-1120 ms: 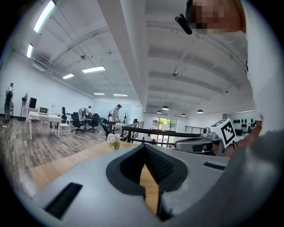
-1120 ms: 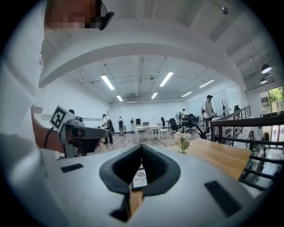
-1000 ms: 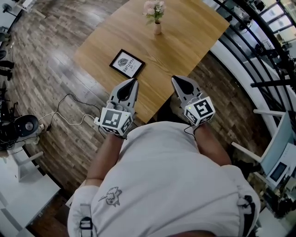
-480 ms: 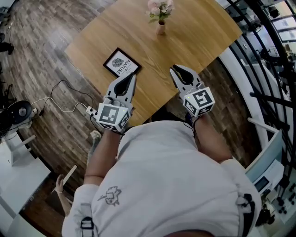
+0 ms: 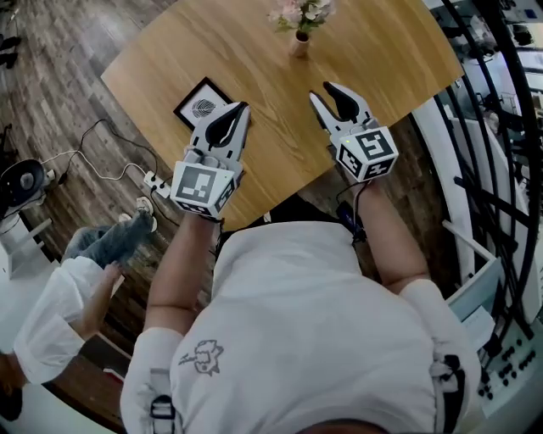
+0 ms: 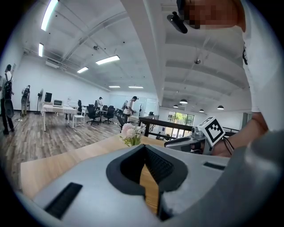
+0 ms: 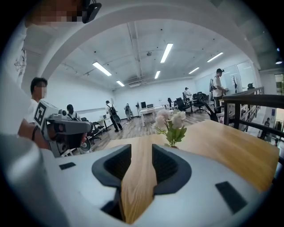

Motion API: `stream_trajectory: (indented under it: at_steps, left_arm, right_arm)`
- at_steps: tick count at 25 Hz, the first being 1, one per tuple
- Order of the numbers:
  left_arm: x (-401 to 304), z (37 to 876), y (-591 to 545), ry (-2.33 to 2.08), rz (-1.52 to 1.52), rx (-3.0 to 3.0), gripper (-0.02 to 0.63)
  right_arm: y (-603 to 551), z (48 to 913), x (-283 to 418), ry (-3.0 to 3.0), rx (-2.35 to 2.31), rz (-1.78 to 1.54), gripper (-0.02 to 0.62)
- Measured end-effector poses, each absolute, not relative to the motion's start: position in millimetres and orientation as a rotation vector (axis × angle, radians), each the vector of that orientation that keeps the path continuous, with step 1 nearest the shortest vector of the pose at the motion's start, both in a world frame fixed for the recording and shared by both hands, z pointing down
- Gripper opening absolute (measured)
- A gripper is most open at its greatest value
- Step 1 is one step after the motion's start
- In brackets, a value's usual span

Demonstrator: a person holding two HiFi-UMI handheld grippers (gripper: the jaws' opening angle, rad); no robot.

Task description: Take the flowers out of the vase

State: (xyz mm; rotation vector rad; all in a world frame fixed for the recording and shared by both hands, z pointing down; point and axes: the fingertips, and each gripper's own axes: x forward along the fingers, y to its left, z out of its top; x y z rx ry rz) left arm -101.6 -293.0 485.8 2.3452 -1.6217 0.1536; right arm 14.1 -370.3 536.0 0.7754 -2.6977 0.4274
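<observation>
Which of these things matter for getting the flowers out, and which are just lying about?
For the job: flowers, vase, both on the wooden table.
Lying about: framed picture on the table, power strip and cable on the floor.

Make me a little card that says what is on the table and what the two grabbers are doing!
table: wooden, light brown
flowers: pink and white, standing in the vase at the table's far end
picture frame: black, lying flat near the table's left edge
left gripper: shut, holding nothing, over the table
right gripper: jaws have just been opening; apart, nothing between them
flowers taken out: not yet; both grippers are well short of the vase
</observation>
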Motion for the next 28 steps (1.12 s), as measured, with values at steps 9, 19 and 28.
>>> stream_trajectory:
  at_steps: [9, 19, 28]
  left_arm:
    - [-101, 510, -338, -1.618, 0.175, 2.322, 0.003]
    - [-93, 522, -367, -1.615, 0.158, 2.289, 0.003]
    - [-99, 531, -380, -1.644, 0.157, 2.241, 0.003]
  right_arm:
    - [-448, 584, -6, -2.653, 0.798, 0.452, 0.187]
    - [-505, 636, -29, -2.582, 0.8, 0.463, 0.189]
    - [-531, 648, -46, -2.573, 0.828, 0.461, 0.176]
